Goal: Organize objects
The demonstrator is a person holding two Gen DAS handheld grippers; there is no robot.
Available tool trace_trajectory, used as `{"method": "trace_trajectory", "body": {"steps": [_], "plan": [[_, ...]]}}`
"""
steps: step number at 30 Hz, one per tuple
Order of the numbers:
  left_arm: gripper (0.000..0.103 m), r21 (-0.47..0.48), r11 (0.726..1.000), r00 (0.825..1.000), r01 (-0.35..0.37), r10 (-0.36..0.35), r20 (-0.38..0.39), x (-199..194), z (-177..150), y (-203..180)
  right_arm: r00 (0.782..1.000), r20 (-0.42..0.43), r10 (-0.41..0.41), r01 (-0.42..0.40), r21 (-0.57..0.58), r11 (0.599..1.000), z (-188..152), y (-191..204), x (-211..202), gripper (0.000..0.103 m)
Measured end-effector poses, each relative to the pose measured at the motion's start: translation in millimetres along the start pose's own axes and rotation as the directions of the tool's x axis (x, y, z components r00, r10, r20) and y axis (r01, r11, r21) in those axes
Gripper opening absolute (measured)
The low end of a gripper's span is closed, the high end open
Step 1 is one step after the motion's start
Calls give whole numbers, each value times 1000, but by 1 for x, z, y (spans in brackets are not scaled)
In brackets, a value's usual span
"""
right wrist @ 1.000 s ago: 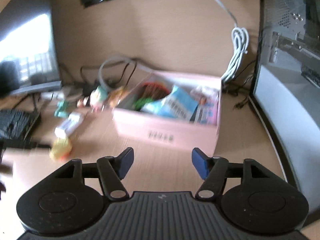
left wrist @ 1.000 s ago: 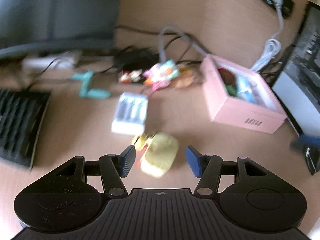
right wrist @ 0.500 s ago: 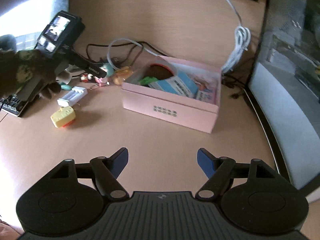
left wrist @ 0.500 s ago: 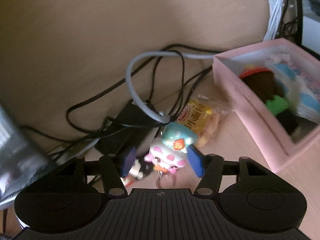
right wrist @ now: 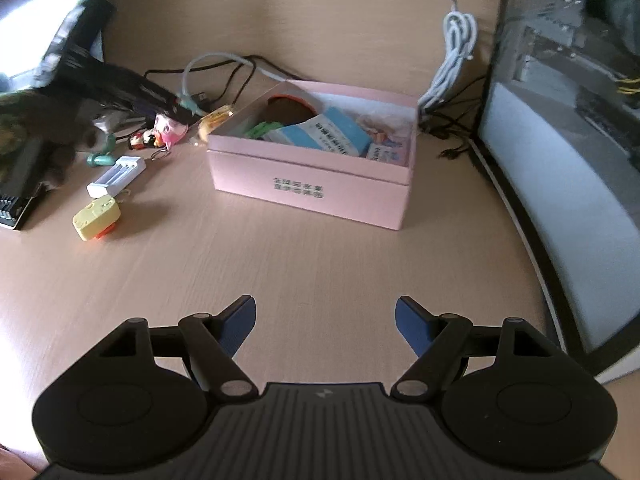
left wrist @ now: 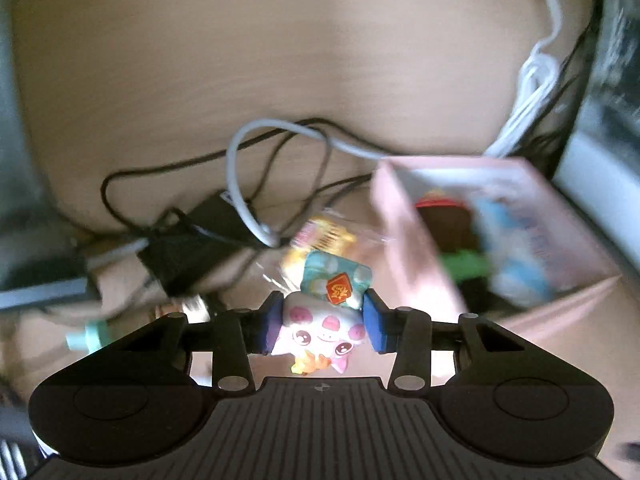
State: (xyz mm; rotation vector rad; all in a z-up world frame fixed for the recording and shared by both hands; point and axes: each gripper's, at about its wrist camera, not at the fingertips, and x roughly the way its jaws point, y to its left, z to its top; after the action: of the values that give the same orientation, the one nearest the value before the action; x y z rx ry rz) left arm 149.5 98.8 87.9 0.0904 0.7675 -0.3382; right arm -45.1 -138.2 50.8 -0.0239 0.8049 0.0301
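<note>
Wooden desk (right wrist: 280,264) is covered with small things. Beside the pink box (right wrist: 312,184), a pink toy (left wrist: 320,328) is squeezed between the left gripper's (left wrist: 322,326) blue pads. The right gripper (right wrist: 325,320) is held wide apart, with nothing in it.

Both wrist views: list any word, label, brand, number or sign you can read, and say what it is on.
Nothing reads with certainty.
Pink box: two printed lines on the front wall, too blurred to read.
Blue packet inside the box: printed lines, too small.
Snack packet: red lettering, blurred.
Pink figurine, clamped in the left hand-held gripper: red badge with one gold character on its cap, not legible.
</note>
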Motion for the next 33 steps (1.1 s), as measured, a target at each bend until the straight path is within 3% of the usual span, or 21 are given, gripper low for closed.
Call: {"method": "trace_trajectory", "body": {"steps": [4,8,16,21,25,33], "plan": [[47,-98,992,997,83,-83,3,-44,-26,-3,999,-8,49,-49,-23,999,4,11,10,83],[46,-240,964,993,112,-120,-17,-72,-57,9,995,-16,99,-100,-59,993,6,27,17,87],[46,-422,907,998,17,-42,-50,-112,-112,35,986,-59,154,-160,-106,981,-2,57,29,95],[46,-458,889,996,-18,-27,-90,-121,-136,41,978,-110,177,-187,-86,979,-8,71,39,98],[46,-466,885,995,-16,-30,-91,-127,-144,40,972,-143,186,-198,-73,978,-10,77,45,103],[46,-501,865,998,-27,-9,-70,-138,-153,47,977,-151,148,-168,-129,977,-14,88,47,103]]}}
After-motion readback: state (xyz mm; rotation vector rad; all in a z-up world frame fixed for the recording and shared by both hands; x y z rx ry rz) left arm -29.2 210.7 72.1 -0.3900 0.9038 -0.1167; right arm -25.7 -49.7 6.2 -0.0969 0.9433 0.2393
